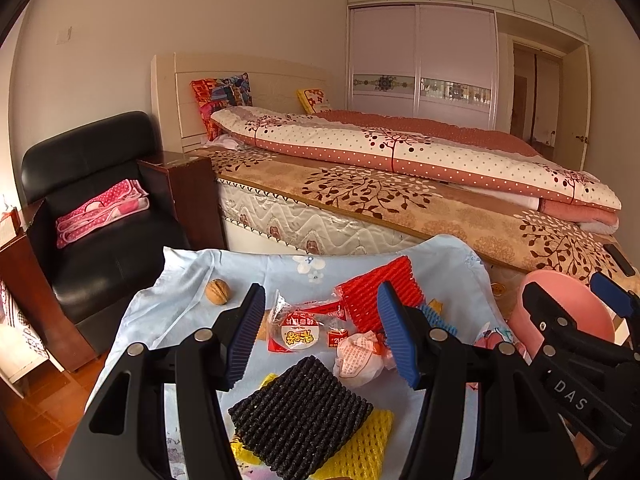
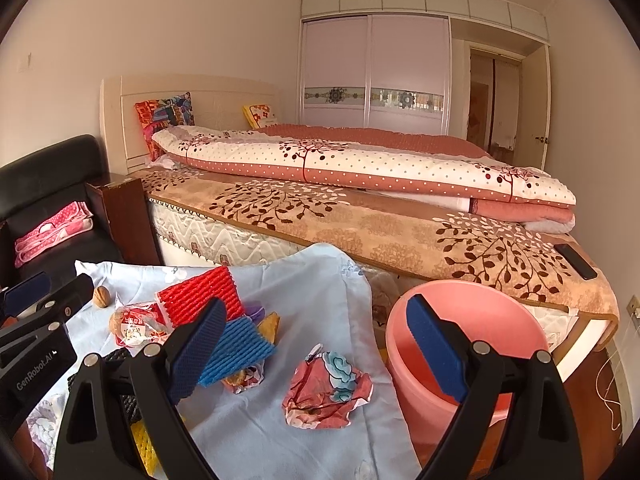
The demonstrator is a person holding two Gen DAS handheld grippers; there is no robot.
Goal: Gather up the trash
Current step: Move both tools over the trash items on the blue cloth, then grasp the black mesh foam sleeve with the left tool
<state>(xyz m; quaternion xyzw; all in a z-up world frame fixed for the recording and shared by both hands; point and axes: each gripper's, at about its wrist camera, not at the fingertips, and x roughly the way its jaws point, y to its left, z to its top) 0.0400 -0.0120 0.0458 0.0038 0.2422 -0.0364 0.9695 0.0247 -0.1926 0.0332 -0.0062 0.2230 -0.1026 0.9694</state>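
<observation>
Here, on a light blue cloth (image 1: 192,280) spread over a surface beside the bed (image 1: 400,200), the litter lies in a loose heap; at the far left sits a walnut (image 1: 218,291), apart from the rest; next comes a clear snack wrapper (image 1: 298,330) with a red and white label, flat on the cloth; below it a black foam net (image 1: 300,412) overlaps a yellow foam net (image 1: 360,448); the left gripper (image 1: 324,340) hangs over these with its jaws spread wide, nothing between its blue pads; a crumpled white wrapper (image 1: 356,360) lies just inside its right finger; behind that a red foam net (image 1: 380,292) stands propped and tilted. Further right, in the right wrist view, a blue foam net (image 2: 240,344) rests against the right gripper's near finger, touching a small yellow scrap (image 2: 270,326); the right gripper (image 2: 320,356) is likewise released, jaws wide apart and holding nothing; between its fingers lies a crumpled floral paper (image 2: 328,392) in pink and blue; at the far right a pink bucket (image 2: 520,320) stands just beside the cloth's edge, its visible interior bare; a dark phone (image 2: 576,266) lies on the bed's corner above it.
</observation>
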